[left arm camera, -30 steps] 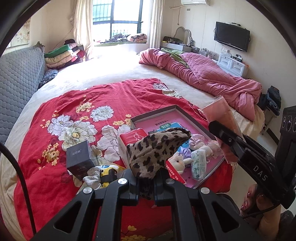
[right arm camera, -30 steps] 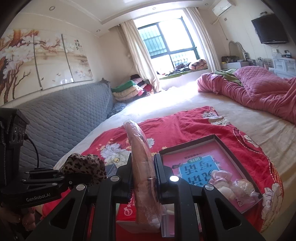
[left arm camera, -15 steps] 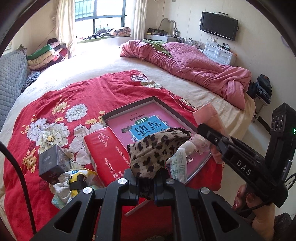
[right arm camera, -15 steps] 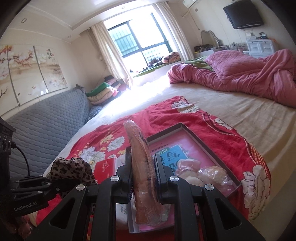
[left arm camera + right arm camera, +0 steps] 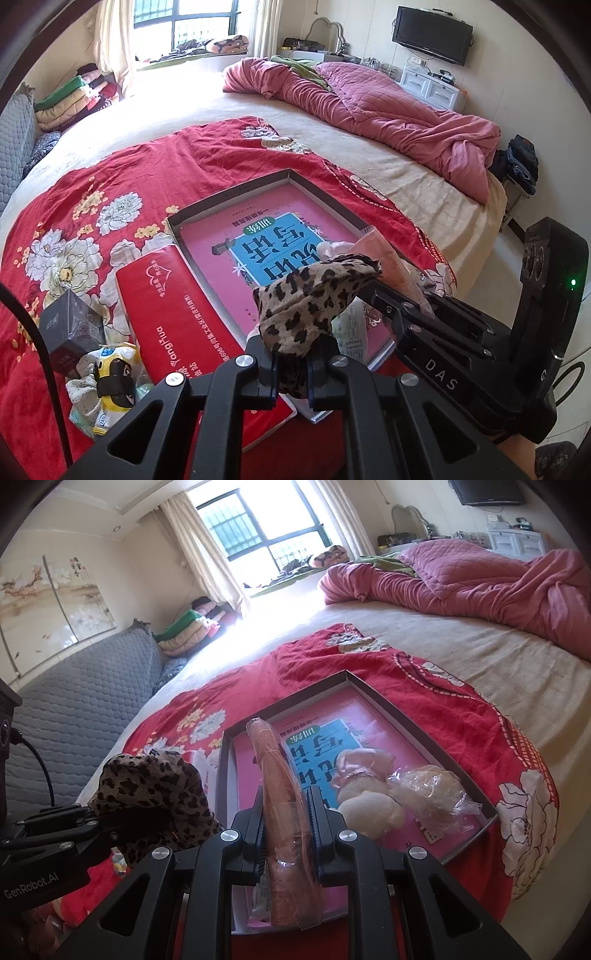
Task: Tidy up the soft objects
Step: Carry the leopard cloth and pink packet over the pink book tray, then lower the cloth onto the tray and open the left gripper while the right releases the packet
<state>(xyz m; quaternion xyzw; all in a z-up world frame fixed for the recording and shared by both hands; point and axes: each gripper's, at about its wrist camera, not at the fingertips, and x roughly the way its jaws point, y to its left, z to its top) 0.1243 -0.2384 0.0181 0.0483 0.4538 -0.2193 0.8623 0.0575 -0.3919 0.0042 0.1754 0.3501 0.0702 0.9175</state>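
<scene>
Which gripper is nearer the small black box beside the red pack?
Left. The left gripper, shut on the leopard cloth, hangs just right of the black box; the right gripper sits beyond, over the tray.

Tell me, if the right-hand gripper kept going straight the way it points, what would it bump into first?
Probably the shallow box on the red bedspread: the right gripper, shut on a peach plastic-wrapped packet, aims down at its pink floor. Depth is uncertain.

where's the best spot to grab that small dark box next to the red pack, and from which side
Grip the small dark box across two opposite flat side walls near its top, coming from above. It stands upright on the red floral cover, its top face clear. The red pack sits close on one side and a heap of soft things crowds its base, so a low sideways approach looks blocked.
</scene>
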